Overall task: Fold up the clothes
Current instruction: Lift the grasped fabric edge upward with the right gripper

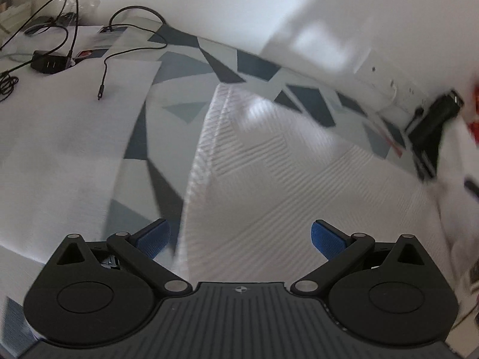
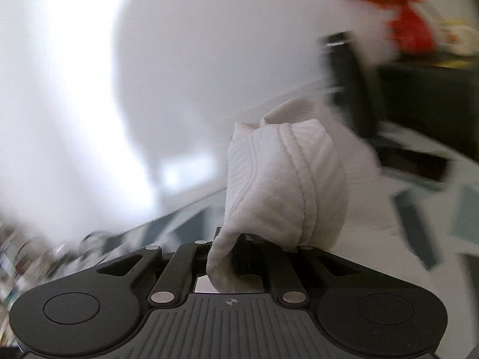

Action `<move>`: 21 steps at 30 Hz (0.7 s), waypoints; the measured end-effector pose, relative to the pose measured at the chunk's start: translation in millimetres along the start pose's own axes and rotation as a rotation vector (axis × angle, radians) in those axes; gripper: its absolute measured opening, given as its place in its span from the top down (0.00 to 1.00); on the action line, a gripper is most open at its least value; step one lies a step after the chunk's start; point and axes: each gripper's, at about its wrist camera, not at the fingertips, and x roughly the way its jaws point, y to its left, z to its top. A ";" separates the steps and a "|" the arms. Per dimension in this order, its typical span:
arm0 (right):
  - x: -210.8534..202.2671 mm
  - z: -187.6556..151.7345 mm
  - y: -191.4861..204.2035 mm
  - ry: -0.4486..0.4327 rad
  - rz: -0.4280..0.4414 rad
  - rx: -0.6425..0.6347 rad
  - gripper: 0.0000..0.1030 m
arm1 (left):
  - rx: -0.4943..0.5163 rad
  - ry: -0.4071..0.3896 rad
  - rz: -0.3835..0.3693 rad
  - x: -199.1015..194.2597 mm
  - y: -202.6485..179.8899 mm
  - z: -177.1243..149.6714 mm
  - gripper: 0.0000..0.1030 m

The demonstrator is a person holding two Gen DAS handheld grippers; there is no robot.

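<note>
A white ribbed garment (image 1: 269, 173) lies spread over a sheet with a grey and dark triangle pattern (image 1: 185, 65); its stitched hem runs up the middle of the left wrist view. My left gripper (image 1: 241, 240) hovers open just above the cloth, blue pads wide apart, with the hem edge lying between them. In the right wrist view my right gripper (image 2: 254, 245) is shut on a bunched fold of the same white garment (image 2: 284, 185), which bulges up in front of the jaws and hides the fingertips. That view is blurred.
Black cables (image 1: 66, 24) and a black charger block (image 1: 49, 62) lie on white cloth at the far left. The other black gripper (image 1: 431, 131) shows at the right edge. A white wall stands behind. Dark objects (image 2: 347, 80) and orange-red items (image 2: 410, 30) sit at the right.
</note>
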 end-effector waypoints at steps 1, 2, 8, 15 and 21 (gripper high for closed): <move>7.1 -8.2 12.8 0.028 0.023 -0.023 0.95 | 0.009 0.007 0.003 0.5 4.0 0.2 0.01; 14.5 -17.1 24.8 0.058 0.042 -0.048 0.95 | 0.004 0.008 0.001 0.5 8.2 0.0 0.01; 64.1 -71.1 64.4 0.262 0.066 -0.163 0.95 | -0.052 0.022 -0.033 0.2 32.3 4.4 0.01; 75.1 -88.6 62.2 0.301 0.059 -0.165 0.95 | -0.009 0.050 -0.082 4.7 41.2 8.5 0.01; 74.2 -90.4 57.6 0.296 0.061 -0.141 0.95 | 0.028 0.071 -0.127 8.3 43.3 14.4 0.04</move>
